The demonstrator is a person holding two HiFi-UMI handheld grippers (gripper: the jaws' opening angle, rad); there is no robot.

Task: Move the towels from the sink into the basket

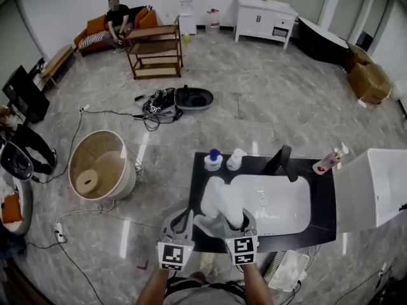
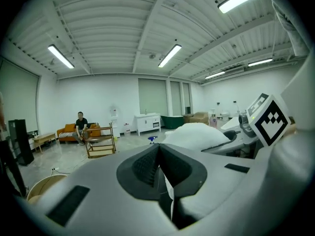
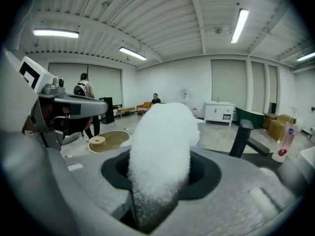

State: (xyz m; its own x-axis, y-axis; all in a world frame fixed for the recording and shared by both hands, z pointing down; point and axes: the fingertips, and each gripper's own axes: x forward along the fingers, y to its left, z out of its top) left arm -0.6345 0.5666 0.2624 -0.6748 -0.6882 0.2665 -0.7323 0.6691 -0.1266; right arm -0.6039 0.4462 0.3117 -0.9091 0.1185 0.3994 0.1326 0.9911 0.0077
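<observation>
A thick white towel (image 1: 219, 199) hangs above the left end of the white sink (image 1: 283, 205), which is set in a black counter. My right gripper (image 1: 238, 220) is shut on it, and in the right gripper view the towel (image 3: 160, 141) stands up as a fat roll between the jaws. My left gripper (image 1: 183, 216) sits close beside it on the left, shut on a thin white edge of the same towel (image 2: 169, 193). The round wicker basket (image 1: 102, 165) stands on the floor to the left of the counter, and a roll lies inside it.
A black faucet (image 1: 280, 161), two small bottles (image 1: 213, 160) and a soap bottle (image 1: 331, 161) stand along the counter's back. A white tub (image 1: 375, 189) is at the right. Cables (image 1: 152, 110) lie on the floor beyond the basket. One person sits on a far sofa (image 1: 116, 18).
</observation>
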